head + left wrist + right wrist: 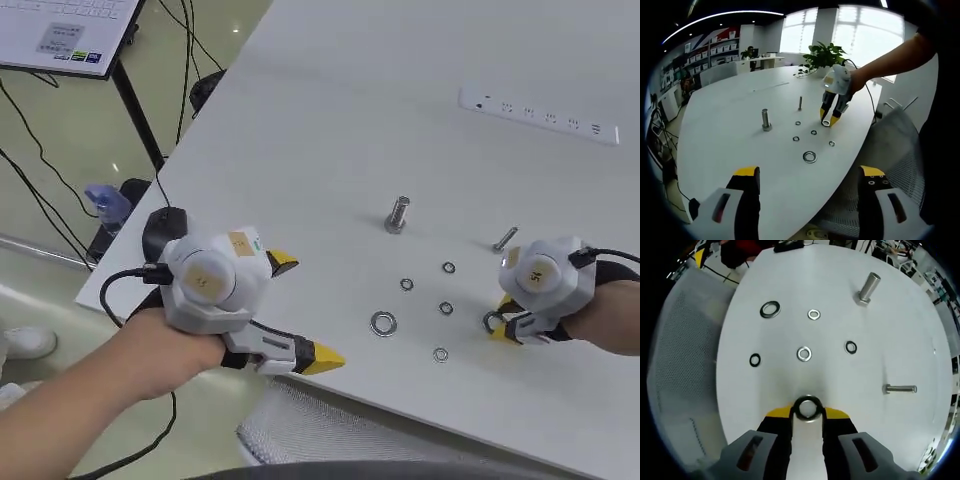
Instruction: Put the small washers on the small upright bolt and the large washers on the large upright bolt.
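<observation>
A white table point(300, 120) carries, in the head view, the large upright bolt point(397, 214), the small upright bolt point(505, 238) and scattered small washers point(446, 308). In the left gripper view, our left gripper point(808, 172) hangs over the table edge, jaws wide apart. In the right gripper view, our right gripper point(807, 414) is clamped on a large washer point(807, 399); a second large washer point(770, 309) lies flat.
</observation>
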Motion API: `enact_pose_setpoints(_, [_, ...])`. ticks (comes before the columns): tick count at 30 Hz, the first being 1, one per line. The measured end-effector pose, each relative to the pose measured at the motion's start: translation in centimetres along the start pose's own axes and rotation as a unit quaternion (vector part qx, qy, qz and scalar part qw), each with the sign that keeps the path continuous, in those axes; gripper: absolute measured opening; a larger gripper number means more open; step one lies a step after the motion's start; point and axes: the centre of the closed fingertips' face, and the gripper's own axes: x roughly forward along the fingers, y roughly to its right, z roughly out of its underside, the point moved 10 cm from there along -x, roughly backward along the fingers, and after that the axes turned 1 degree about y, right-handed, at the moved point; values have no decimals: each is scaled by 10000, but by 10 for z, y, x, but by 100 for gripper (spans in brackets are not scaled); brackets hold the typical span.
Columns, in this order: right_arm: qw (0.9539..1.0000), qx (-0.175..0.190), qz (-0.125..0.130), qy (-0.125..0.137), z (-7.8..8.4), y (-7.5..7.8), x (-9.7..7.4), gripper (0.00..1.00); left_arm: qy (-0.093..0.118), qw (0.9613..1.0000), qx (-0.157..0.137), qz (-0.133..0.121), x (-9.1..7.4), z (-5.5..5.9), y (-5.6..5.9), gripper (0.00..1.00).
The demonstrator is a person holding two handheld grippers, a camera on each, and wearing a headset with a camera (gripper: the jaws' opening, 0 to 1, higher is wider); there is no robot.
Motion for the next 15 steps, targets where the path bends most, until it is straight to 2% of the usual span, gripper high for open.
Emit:
enact_pose_setpoints(3, [9999,102,-53,37,2,4,2,21,10,10000,-4,-12,-2,0,1,78])
enact_pose_setpoints(9, [9998,184,-95,34,-1,2,0,21,62,9999,69,-63,-4,-2,2,78])
enact_pose_setpoints(15, [9997,194,-92,88,-7,1,-11,21,-1,9999,99,-99,-5,-2,1,79])
